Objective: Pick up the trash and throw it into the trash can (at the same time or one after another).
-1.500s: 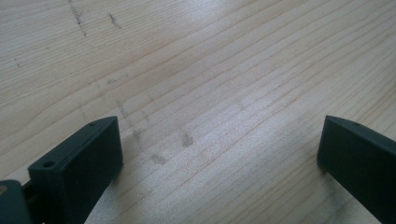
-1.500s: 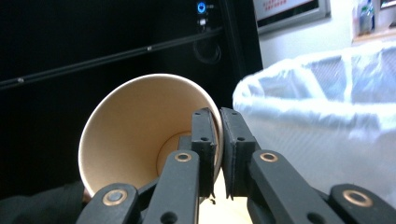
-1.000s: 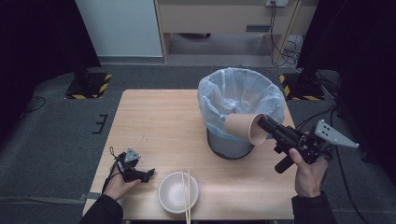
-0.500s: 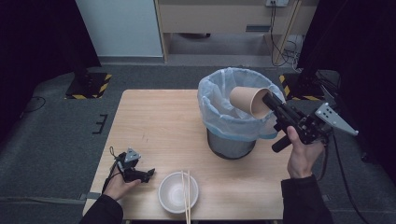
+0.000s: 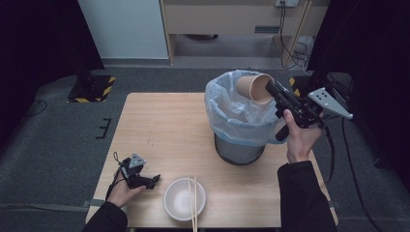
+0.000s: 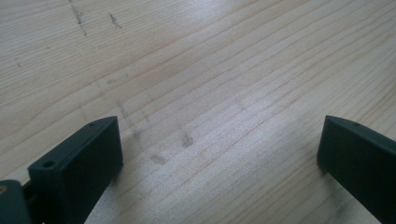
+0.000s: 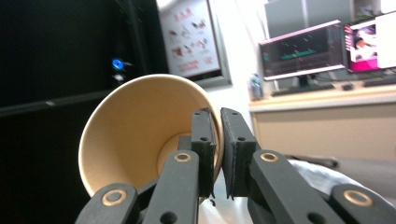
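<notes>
Nearest, at the table's front edge: a white bowl with chopsticks laid across it, untouched. Just left of it, the left gripper rests low on the wood in the person's hand, jaws spread wide with nothing between them; its own view looks down on bare grain between the two black fingers. Mid-table, right: a bin lined with a pale blue bag, mouth open and upward. Farthest, above the bin's far right rim: the right gripper, jaws pressed together on the wall of a paper cup, one finger inside the cup and one outside, as the right gripper view shows at the cup. Cup lies tilted on its side, mouth facing the person, held over the rim rather than clear inside the liner. Step in hand, by judgement: dropping the cup into the bin. To do it well: carry the cup further toward the middle of the opening before letting go, so it cannot catch the rim or the loose bag edge and roll off onto the table; tip its mouth downward, then open the jaws fully so the thin wall slips free of the inner finger. Left gripper can stay parked, well apart from the bowl.
</notes>
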The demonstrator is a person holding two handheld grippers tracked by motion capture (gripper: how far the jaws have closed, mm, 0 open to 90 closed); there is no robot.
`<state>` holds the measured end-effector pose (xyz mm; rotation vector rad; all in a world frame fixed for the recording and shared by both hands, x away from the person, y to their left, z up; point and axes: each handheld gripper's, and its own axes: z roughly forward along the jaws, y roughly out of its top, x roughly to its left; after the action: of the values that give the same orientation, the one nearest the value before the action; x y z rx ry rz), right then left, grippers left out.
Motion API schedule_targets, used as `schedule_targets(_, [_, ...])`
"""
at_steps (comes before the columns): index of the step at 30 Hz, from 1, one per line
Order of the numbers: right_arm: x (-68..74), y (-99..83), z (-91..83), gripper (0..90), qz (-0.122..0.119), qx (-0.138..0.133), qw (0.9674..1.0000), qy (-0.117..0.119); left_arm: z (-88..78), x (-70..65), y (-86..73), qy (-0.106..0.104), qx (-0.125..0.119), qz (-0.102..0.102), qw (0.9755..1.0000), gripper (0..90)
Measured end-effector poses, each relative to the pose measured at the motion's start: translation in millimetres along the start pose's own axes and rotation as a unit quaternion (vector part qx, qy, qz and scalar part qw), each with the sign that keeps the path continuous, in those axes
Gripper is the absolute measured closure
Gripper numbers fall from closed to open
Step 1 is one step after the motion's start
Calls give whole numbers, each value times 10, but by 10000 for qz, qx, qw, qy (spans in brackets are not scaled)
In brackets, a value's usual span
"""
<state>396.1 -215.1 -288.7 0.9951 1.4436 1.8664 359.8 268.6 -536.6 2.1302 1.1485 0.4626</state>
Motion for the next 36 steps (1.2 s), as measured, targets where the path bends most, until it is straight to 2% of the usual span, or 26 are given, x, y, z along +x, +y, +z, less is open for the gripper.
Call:
schedule_targets(2, [-15,-19,19,848,-34,71,9999,-62,0,0,0,0,0,-1,10000,0])
schedule_targets(3, [-45,-62,49,848,-85,185,9996,-181,0,0,0,0,-1,-2,10000,0])
schedule_targets(10, [-148,-155,116,839,-50,333,9984,-444,0,0,0,1,0,-2,10000,0])
schedule_targets(12, [-167,-164,133,807,-43,345,9983,-467,0,0,0,1,0,-1,10000,0])
schedule_targets(13, [-200,-177,169,682,-11,305,9985,-458,0,0,0,0,0,-2,10000,0])
schedule_targets(18, [-231,-182,126,640,-42,228,9986,-467,0,-1,0,-2,0,-6,10000,0])
schedule_targets(20, [-240,-171,65,613,-3,137,9989,-440,0,0,1,0,2,-2,10000,0])
schedule_targets(21, [-244,-153,-10,572,37,59,9991,-411,0,0,1,0,1,-3,10000,0])
schedule_targets(25, [-221,-125,-186,509,102,31,9997,-239,1,2,2,-8,-1,6,10000,0])
schedule_targets(26, [-221,-125,-186,509,102,31,9997,-239,1,2,2,-8,-1,6,10000,0])
schedule_targets(27, [-199,-130,-286,486,106,79,9998,-153,2,4,2,-23,-1,10,10000,0])
schedule_targets(28, [-199,-130,-286,486,106,79,9998,-153,2,4,2,-23,-1,10,10000,0])
schedule_targets(29, [-169,-147,-391,464,50,140,9999,-86,3,6,3,-26,-2,15,10000,0])
schedule_targets(30, [-169,-147,-391,464,50,140,9999,-86,3,6,3,-26,-2,15,10000,0])
schedule_targets(31, [-132,-174,-494,447,2,256,9997,17,3,9,4,-33,-2,27,10000,0])
schedule_targets(33, [-83,-219,-594,423,-38,408,9991,99,3,9,4,-36,-3,30,10000,0])
schedule_targets(35, [-64,-239,-630,416,-56,475,9988,131,4,11,5,-44,2,38,10000,0])
schedule_targets(36, [-6,-320,-742,408,-79,660,9975,239,5,15,6,-59,0,50,10000,0])
